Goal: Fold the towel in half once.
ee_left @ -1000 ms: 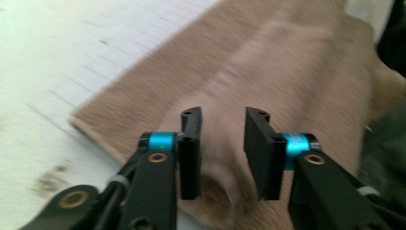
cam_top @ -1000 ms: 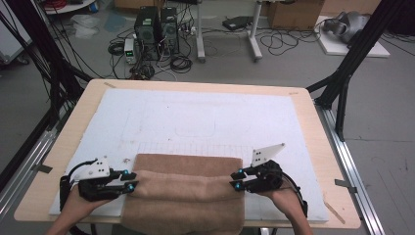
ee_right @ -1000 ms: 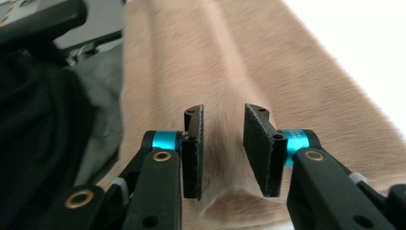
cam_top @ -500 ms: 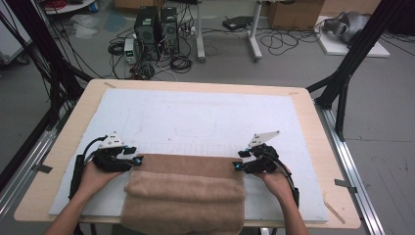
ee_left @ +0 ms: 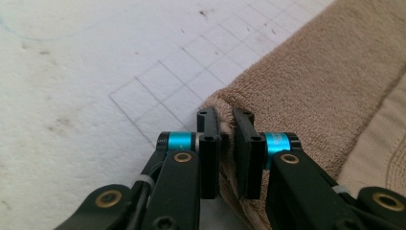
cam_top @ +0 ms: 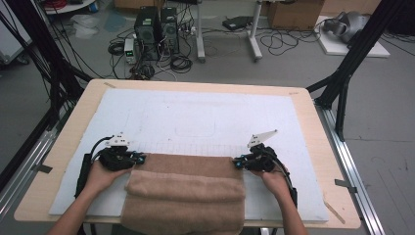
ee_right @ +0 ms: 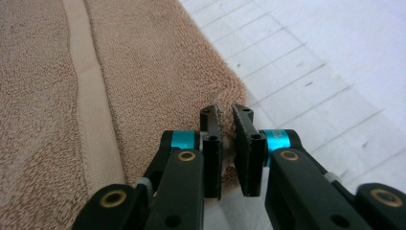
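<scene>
A tan towel (cam_top: 186, 191) lies folded on the white mat (cam_top: 205, 112) and hangs over the table's near edge. My left gripper (cam_top: 142, 159) is at the towel's far left corner. In the left gripper view the gripper (ee_left: 226, 115) has just been closing and is shut on that corner of the towel (ee_left: 311, 86). My right gripper (cam_top: 236, 162) is at the far right corner. In the right gripper view the gripper (ee_right: 226, 112) has likewise just closed, with the edge of the towel (ee_right: 158, 72) pinched between its pads.
The mat carries a faint drawn grid (ee_left: 182, 81) and covers most of the wooden table (cam_top: 313, 127). Black frame posts (cam_top: 342, 83) stand at the table's far corners. Computers and cables (cam_top: 156, 29) are on the floor beyond.
Both hands have moved away from the person, from the towel's sides to its far corners. Since half a second ago they have stayed put.
</scene>
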Demonstrator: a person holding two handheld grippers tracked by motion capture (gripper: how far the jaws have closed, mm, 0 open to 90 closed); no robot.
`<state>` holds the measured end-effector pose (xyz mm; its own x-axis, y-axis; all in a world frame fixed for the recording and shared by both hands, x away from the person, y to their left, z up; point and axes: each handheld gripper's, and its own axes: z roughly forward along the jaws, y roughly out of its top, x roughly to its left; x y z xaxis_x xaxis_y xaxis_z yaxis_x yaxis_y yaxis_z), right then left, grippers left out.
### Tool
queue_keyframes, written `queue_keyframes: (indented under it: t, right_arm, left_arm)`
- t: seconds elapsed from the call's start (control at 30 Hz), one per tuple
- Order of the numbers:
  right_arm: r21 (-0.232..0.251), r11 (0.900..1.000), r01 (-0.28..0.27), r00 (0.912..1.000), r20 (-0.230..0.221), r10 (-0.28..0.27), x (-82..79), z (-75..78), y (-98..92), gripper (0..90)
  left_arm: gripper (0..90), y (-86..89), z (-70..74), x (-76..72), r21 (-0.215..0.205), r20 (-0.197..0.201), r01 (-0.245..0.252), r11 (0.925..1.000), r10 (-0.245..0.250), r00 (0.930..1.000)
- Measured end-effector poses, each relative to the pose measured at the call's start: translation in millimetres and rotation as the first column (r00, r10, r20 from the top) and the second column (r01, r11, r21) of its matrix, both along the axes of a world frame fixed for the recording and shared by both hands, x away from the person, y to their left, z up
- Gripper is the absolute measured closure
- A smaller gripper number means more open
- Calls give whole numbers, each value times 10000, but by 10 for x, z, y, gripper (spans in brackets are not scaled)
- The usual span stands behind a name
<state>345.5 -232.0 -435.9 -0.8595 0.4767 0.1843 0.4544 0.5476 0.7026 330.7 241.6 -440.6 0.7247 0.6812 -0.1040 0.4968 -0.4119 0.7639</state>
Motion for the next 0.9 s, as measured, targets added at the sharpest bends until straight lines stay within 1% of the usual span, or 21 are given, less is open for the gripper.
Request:
queue_keyframes:
  t: [0.03,0.07,0.1,0.13,0.2,0.23,0.27,0.3,0.33,0.4,0.47,0.5,0.53,0.6,0.63,0.7,0.77,0.8,0.83,0.9]
  right_arm:
    - [18,10000,57,10000,6,-57,8,7,-14,845]
    - [40,9998,187,9998,-3,-187,26,13,-29,846]
    - [17,9996,266,9996,-41,-266,50,25,-43,847]
    - [2,9996,294,9996,-51,-294,82,38,-55,849]
    - [-111,9993,369,9992,-171,-371,151,76,-61,850]
    - [-328,9986,411,9990,-134,-416,194,103,-57,851]
    - [-444,9977,520,9986,-56,-523,238,137,-58,851]
    - [-461,9973,576,9983,-21,-577,291,175,-62,852]
    - [-524,9962,701,9975,93,-698,336,223,-62,852]
    - [-683,9933,935,9951,376,-911,441,331,-61,853]
    - [-554,9911,1207,9908,681,-1168,548,438,-70,853]
    - [-452,9904,1309,9890,756,-1273,603,485,-76,853]
    - [-418,9891,1409,9869,850,-1370,654,528,-80,853]
    - [-401,9868,1568,9844,870,-1529,757,608,-91,853]
    - [-380,9862,1612,9826,1000,-1567,798,650,-93,855]
    - [-443,9832,1772,9791,1095,-1716,876,750,-95,855]
    - [-429,9818,1851,9756,1282,-1783,940,875,-105,855]
    - [-299,9820,1866,9735,1400,-1808,969,941,-115,855]
    - [-167,9814,1915,9715,1454,-1871,1000,1001,-124,855]
    - [-131,9797,2001,9666,1659,-1952,1069,1088,-131,855]
  left_arm:
    - [825,-6,7,10,-23,87,-58,10000,58,9999]
    - [827,-16,12,21,-196,153,-161,9997,164,9997]
    - [828,-17,20,40,-282,162,-192,9994,197,9997]
    - [828,-31,34,70,-251,99,-198,9995,200,9998]
    - [828,-47,80,125,-465,212,-268,9986,278,9994]
    - [828,-52,115,165,-554,221,-293,9980,306,9993]
    - [828,-62,156,208,-538,220,-305,9981,317,9993]
    - [828,-78,197,252,-508,260,-368,9980,381,9989]
    - [829,-90,240,296,-458,394,-431,9980,449,9982]
    - [830,-111,326,398,-439,475,-565,9974,586,9972]
    - [830,-124,408,505,-487,594,-781,9958,809,9949]
    - [831,-129,446,561,-606,619,-912,9940,950,9936]
    - [831,-132,495,615,-580,682,-1005,9933,1043,9922]
    - [831,-156,607,718,-573,836,-1128,9920,1173,9896]
    - [831,-173,670,765,-536,973,-1139,9920,1187,9882]
    - [831,-201,801,857,-490,1281,-1183,9918,1237,9840]
    - [832,-215,916,955,-483,1476,-1313,9902,1371,9795]
    - [832,-217,965,1004,-490,1519,-1364,9894,1423,9781]
    - [832,-223,999,1050,-562,1577,-1417,9883,1490,9762]
    - [829,-240,1022,1122,-533,1544,-1524,9869,1589,9751]
